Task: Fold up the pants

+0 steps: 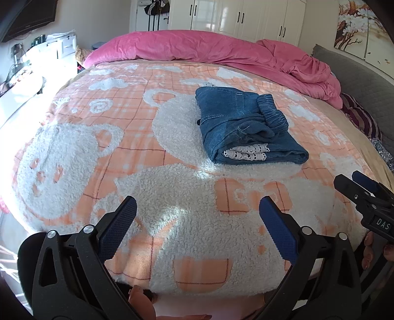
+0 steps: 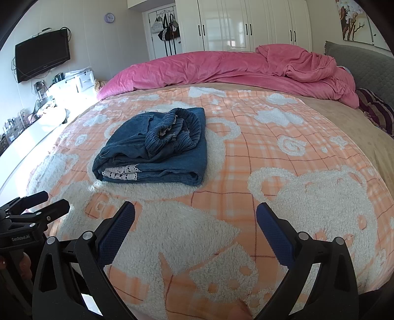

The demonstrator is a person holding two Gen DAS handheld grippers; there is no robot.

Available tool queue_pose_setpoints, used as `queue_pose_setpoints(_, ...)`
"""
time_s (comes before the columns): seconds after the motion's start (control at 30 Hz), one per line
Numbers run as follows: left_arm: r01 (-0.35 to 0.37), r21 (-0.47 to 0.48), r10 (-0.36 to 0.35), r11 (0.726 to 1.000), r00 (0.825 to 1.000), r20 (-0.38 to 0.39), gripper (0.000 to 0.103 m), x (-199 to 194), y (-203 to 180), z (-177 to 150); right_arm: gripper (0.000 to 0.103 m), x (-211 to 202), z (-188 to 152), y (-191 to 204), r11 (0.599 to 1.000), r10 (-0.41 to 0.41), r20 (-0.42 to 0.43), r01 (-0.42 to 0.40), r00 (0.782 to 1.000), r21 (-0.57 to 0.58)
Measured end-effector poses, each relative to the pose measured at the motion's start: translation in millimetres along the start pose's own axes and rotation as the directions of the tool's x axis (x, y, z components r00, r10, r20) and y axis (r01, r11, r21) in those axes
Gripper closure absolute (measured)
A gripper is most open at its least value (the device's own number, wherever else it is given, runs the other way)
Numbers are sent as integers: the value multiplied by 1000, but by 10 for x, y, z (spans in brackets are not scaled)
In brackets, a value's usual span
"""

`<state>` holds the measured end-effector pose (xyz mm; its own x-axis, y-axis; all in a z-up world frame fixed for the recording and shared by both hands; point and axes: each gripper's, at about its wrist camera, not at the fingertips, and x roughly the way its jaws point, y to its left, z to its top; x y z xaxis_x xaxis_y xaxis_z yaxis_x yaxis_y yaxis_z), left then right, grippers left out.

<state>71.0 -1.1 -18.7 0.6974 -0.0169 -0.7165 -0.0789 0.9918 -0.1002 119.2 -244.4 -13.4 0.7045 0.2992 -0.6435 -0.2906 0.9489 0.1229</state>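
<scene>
From the left wrist camera, the left gripper [image 1: 198, 209] hangs over the near edge of the bed, its two blue-padded fingers [image 1: 120, 226] spread wide with nothing between them, only the fleecy orange-and-white blanket [image 1: 98, 152] below. The pants [image 1: 243, 123], blue denim, lie folded into a thick bundle toward the middle of the bed, a little to the right, well apart from the gripper; the gathered waistband sits on top on the right side, and a strip of white lace shows at the near end of the fold. At the right edge the right gripper [image 1: 349, 179] pokes in above the blanket, its fingers parted slightly and holding nothing. A pink duvet [image 1: 221, 51] is heaped along the far edge of the bed, in front of white wardrobes [image 1: 236, 17]. From the right wrist camera, the right gripper [image 2: 195, 209] also has its fingers spread wide and empty over the near edge. Here the pants [image 2: 160, 147] sit left of the bed's middle, resting flat on the blanket [image 2: 295, 197], lace edge toward the camera. The left gripper [image 2: 53, 200] enters at the left edge, fingers apart. A television [image 2: 41, 55] hangs on the left wall.
</scene>
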Motion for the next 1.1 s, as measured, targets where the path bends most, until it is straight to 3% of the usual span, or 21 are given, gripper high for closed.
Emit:
queue_pose_setpoints(0.7,15,39,-13,999,999,-44,9,49,-76,-9,5,39,-15,-36,1000,-6,-12,6,1000,5)
queue_pose_setpoints(0.8,90,25,-90,996,996,-7,9,-17,-36,21,5,68,1,-122,999,-9,-26,10,1000,36)
queue_pose_setpoints(0.87,100,4,-100,995,995,11,9,-32,42,108,5,54,57,-254,997,-21,-22,22,1000,77)
queue_pose_setpoints(0.93,63,-41,-63,997,998,-12,9,71,219,251,5,45,196,-480,992,-54,-28,57,998,115)
queue_pose_setpoints(1.0,-56,-76,51,996,997,-65,9,293,526,446,5,51,382,-774,980,-140,-46,145,989,139)
queue_pose_setpoints(1.1,-246,-94,237,965,967,-97,9,617,1090,754,5,130,657,-1538,936,-264,-98,279,960,213)
